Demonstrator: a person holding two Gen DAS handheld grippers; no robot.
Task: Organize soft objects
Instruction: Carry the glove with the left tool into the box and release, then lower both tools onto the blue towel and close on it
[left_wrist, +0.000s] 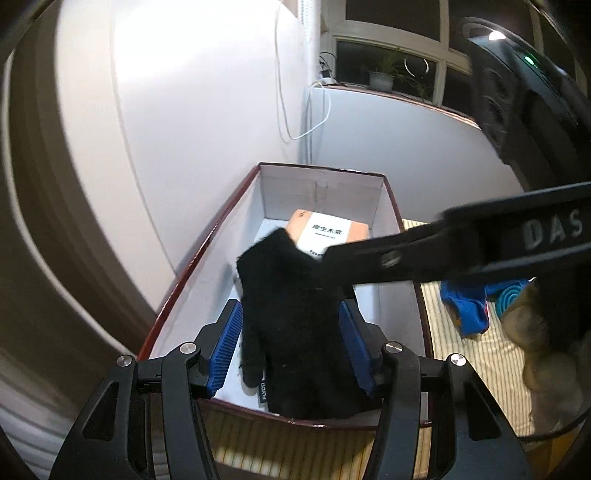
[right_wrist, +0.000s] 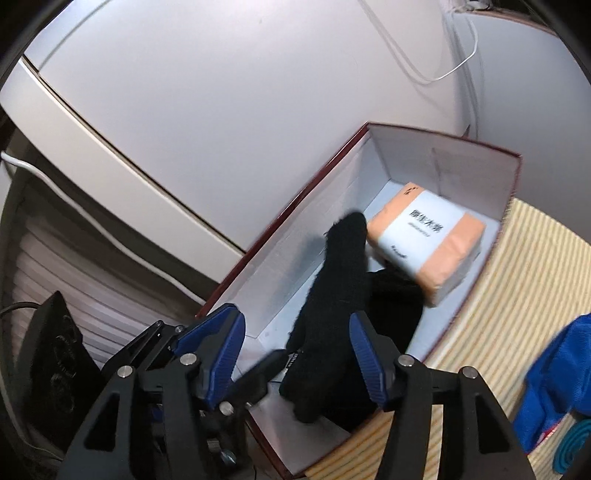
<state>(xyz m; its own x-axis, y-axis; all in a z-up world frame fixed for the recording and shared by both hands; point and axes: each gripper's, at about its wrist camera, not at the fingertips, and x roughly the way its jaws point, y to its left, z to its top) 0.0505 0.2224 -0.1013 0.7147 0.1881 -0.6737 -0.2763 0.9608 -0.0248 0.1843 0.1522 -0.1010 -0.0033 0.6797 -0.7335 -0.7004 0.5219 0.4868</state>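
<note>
A black knit glove (left_wrist: 295, 317) lies in an open white box with a dark red rim (left_wrist: 192, 273), leaning against an orange and white tissue pack (left_wrist: 325, 230) at the box's far end. My left gripper (left_wrist: 291, 343) is open over the box's near end, its blue pads either side of the glove without pressing it. In the right wrist view the glove (right_wrist: 332, 295) and the tissue pack (right_wrist: 424, 243) lie in the box (right_wrist: 280, 221). My right gripper (right_wrist: 295, 354) is open above the glove. Its black arm (left_wrist: 461, 251) crosses the left wrist view.
The box sits on a striped yellow and white cloth (left_wrist: 476, 354) in a corner of white walls. A blue fabric item (left_wrist: 469, 306) and a beige plush (left_wrist: 535, 332) lie to the right. The blue fabric (right_wrist: 554, 373) also shows in the right wrist view.
</note>
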